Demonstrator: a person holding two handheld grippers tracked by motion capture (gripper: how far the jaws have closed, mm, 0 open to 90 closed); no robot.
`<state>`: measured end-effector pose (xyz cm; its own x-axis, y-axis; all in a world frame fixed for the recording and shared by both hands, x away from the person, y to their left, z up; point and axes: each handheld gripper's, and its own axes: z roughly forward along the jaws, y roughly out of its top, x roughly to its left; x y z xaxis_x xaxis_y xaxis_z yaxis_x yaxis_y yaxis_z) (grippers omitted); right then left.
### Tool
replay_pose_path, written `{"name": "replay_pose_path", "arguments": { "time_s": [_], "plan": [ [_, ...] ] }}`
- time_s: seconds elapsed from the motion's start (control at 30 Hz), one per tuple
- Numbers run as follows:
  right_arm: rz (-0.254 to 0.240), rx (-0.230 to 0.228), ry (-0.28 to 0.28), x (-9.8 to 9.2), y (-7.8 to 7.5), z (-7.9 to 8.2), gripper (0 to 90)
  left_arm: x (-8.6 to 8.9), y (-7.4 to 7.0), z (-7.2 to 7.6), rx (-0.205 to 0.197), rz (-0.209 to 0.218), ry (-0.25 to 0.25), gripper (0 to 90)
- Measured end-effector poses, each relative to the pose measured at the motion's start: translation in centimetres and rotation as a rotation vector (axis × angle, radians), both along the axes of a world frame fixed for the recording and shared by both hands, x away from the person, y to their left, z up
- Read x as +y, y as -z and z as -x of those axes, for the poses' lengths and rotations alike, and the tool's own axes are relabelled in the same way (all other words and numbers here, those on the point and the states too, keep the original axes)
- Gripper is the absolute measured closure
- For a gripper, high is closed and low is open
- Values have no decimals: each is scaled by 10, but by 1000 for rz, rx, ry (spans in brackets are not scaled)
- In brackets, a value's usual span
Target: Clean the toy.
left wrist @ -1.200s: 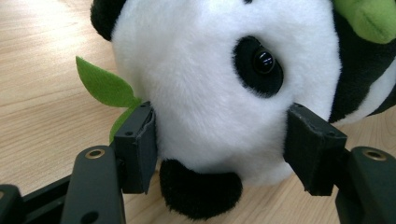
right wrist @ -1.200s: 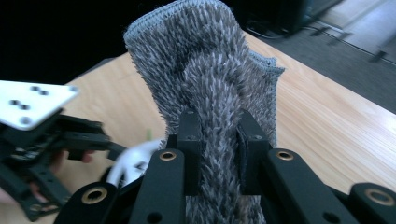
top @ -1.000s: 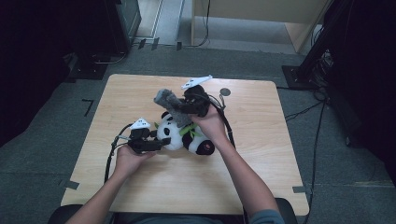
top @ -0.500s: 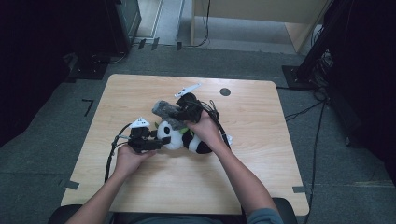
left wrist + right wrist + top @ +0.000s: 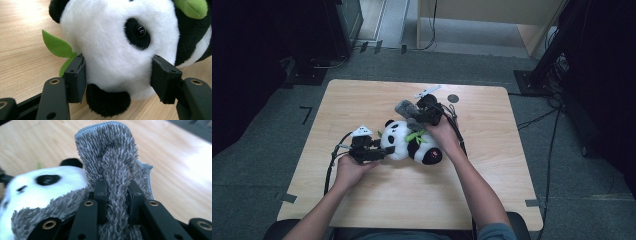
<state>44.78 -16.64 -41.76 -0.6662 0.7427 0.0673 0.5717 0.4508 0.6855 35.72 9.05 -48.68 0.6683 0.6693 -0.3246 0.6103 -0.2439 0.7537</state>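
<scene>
A plush panda (image 5: 409,142) lies on its side near the middle of the wooden bench (image 5: 362,100), its white head toward the left edge and its black-and-white body toward the right. The left gripper (image 5: 379,152) comes in level from the left side of the bench and its fingers (image 5: 75,77) grip the panda's head, one pad pressed into the white fur on each side of the face; in the left gripper view a black eye patch sits between the pads, a black ear hangs below them, and a green felt leaf (image 5: 56,46) sticks out beside the near finger, lying against the bench top. The right gripper (image 5: 412,117) is over the panda's body, on the side toward the far edge of the bench, and its fingers (image 5: 101,195) are closed tight on a grey fuzzy cloth (image 5: 110,157). In the right gripper view the cloth stands up in a fold from between the two black fingers, its stitched hem at the top, and more of it drapes down over the panda's fur just beside the face. A green leaf trim (image 5: 417,135) shows on the panda's chest below the right hand (image 5: 444,135). A small dark round mark (image 5: 453,98) sits on the bench near the far edge, well apart from the toy.
</scene>
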Motion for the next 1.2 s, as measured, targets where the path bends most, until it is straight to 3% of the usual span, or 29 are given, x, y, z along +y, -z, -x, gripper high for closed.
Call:
{"name": "replay_pose_path", "arguments": {
  "time_s": [0.2, 0.33, 0.47, 0.63, 0.8, 1.03, 1.2],
  "plan": [
    [4, -18, 58, -21, -5, -6, 767, 1, 1, 1, -4, 4, 0, 368],
    [-76, -38, 64, -30, -13, -4, 768, 1, 2, 1, -9, -1, 5, 367],
    [-173, -113, 54, -37, -36, 5, 770, 2, 2, 1, -14, -4, 8, 366],
    [-203, -196, 43, -45, -62, 22, 766, 1, 2, 2, -11, -6, 4, 363],
    [-192, -196, 48, -55, -69, 32, 766, 0, 0, 1, -2, -11, 1, 364],
    [-217, -213, 102, -92, -78, 50, 767, 0, -1, 0, 14, -12, -3, 362],
    [-203, -177, 125, -106, -69, 58, 767, 0, -2, 0, 17, -15, -3, 362]
  ]
}}
